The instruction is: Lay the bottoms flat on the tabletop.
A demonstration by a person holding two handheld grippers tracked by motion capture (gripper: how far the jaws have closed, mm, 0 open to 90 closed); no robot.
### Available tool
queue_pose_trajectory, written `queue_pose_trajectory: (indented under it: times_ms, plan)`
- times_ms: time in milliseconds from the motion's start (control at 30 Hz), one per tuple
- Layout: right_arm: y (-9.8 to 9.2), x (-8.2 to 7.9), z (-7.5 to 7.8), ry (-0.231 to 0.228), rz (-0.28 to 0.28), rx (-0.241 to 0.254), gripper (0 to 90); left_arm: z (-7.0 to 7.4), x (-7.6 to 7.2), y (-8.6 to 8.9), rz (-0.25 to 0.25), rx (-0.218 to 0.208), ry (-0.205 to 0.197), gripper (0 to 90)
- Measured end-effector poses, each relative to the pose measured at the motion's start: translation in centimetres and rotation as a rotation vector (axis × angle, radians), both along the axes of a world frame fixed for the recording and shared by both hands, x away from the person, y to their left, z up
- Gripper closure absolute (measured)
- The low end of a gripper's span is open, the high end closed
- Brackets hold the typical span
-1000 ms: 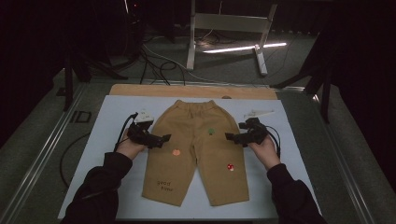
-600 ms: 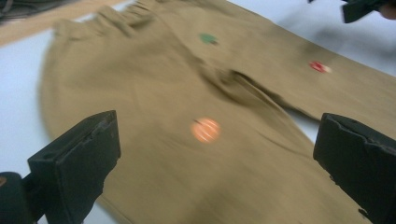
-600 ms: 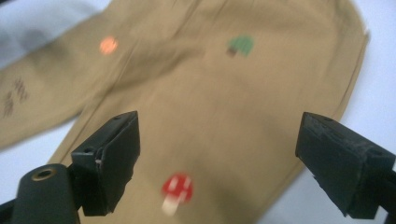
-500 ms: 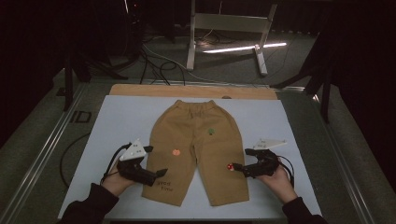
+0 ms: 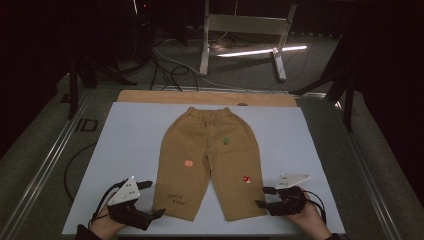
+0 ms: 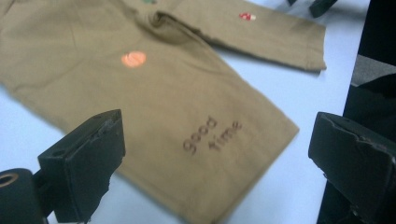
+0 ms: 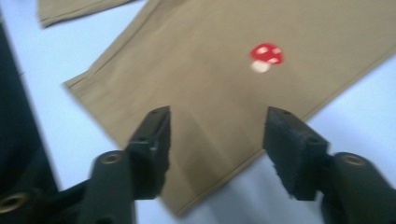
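Near edge of table (image 5: pixel 125 120), high view: left gripper (image 5: pixel 150 200) sits just outside the hem of the trousers' (image 5: pixel 210 150) left leg, jaws spread wide, nothing between them. In the left gripper view the hem corner with the stitched "good time" lettering (image 6: pixel 212 135) lies between the two black jaws, cloth flat on the white surface, pads not touching it.

Right gripper (image 5: pixel 265 196) sits just outside the other leg's hem. Its jaws have just been closing and stand partly apart; in the right gripper view they straddle the outer hem corner, cloth below and between them, not yet pinched. Red mushroom patch (image 7: pixel 265 57) lies just beyond the jaws.

Mid table: trousers lie flat, front up, legs toward the person, waistband (image 5: pixel 209 113) at the far side. Orange patch (image 5: pixel 188 163) on the left leg, green patch (image 5: pixel 226 141) higher up on the right.

Far: wooden board edge (image 5: pixel 150 96) beyond the white sheet, then a metal stand (image 5: pixel 245 25) and cables on the floor.

Judgement: step in hand is taking both hem corners, likely to fold the legs up toward the waist. To do it well, slide the lower pad under the hem edge, catch both layers, bite close to the outer corners, and match the two grips before lifting so the fold runs straight.
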State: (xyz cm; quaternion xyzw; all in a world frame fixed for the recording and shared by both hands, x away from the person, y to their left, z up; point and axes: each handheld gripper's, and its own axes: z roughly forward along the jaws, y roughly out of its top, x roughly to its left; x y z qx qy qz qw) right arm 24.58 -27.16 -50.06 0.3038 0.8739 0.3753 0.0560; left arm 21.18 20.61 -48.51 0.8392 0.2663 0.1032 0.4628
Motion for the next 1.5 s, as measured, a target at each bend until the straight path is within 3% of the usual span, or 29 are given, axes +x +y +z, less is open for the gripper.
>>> queue_pose_trajectory:
  times_ms: [100, 133, 300, 333, 433, 467, 533, 600, 800, 1033, 1167, 1200, 1233, 1267, 1300, 1500]
  plan:
    - [-0.1, -0.9, 0.2, -0.006, 0.044, 0.002, 46.3, -0.2, -0.2, 0.6, 0.022, -0.005, -0.002, 5.0]
    - [-0.3, -1.3, 0.1, 0.013, 0.07, 0.022, 48.8, -0.3, -0.3, 0.9, 0.037, 0.003, -0.004, 5.0]
    - [-0.4, -2.1, -0.1, 0.039, 0.127, 0.009, 51.6, -0.5, -0.2, 1.3, 0.064, 0.016, -0.008, 5.1]
    - [-0.5, -2.2, -0.5, 0.038, 0.157, -0.011, 55.9, -0.6, -0.2, 1.3, 0.066, 0.018, -0.005, 5.1]
    - [-0.3, -2.3, -0.7, 0.043, 0.168, -0.045, 57.3, -0.7, 0.0, 1.3, 0.067, 0.018, -0.004, 5.1]
    - [0.0, -2.6, -0.7, 0.007, 0.184, -0.08, 65.1, -0.8, 0.0, 1.2, 0.07, 0.015, -0.004, 5.1]
    - [0.1, -2.6, -0.7, -0.012, 0.184, -0.1, 68.1, -0.7, 0.1, 1.3, 0.074, 0.01, -0.007, 5.1]
    - [0.3, -2.6, -0.7, -0.051, 0.179, -0.137, 80.0, -0.7, 0.2, 1.5, 0.084, -0.002, -0.004, 5.2]
    - [0.5, -2.1, -0.8, -0.055, 0.154, -0.122, 89.9, -0.6, 0.2, 1.7, 0.094, -0.017, -0.011, 5.3]
    - [-0.2, -2.4, -0.1, -0.018, 0.157, -0.128, 90.0, -0.5, 0.3, 2.1, 0.109, -0.026, -0.014, 5.3]
    - [-0.8, -2.5, 0.1, -0.05, 0.147, -0.124, 90.0, -0.4, 0.3, 2.2, 0.109, -0.03, -0.013, 5.3]
    - [-0.7, -2.6, 0.1, -0.075, 0.148, -0.134, 89.7, -0.4, 0.2, 2.2, 0.108, -0.03, -0.012, 5.3]
    - [-0.7, -2.6, 0.0, -0.083, 0.153, -0.117, 83.3, -0.4, 0.2, 2.2, 0.108, -0.028, -0.013, 5.3]
    - [-0.7, -2.5, 0.0, -0.075, 0.167, -0.09, 71.5, -0.4, 0.2, 2.2, 0.106, -0.028, -0.014, 5.3]
    - [-0.7, -2.5, -0.1, -0.089, 0.178, -0.075, 66.8, -0.4, 0.3, 2.3, 0.111, -0.03, -0.014, 5.3]
    - [-0.4, -2.7, -0.6, -0.075, 0.213, -0.088, 58.4, -0.4, 0.3, 2.5, 0.114, -0.035, -0.01, 5.4]
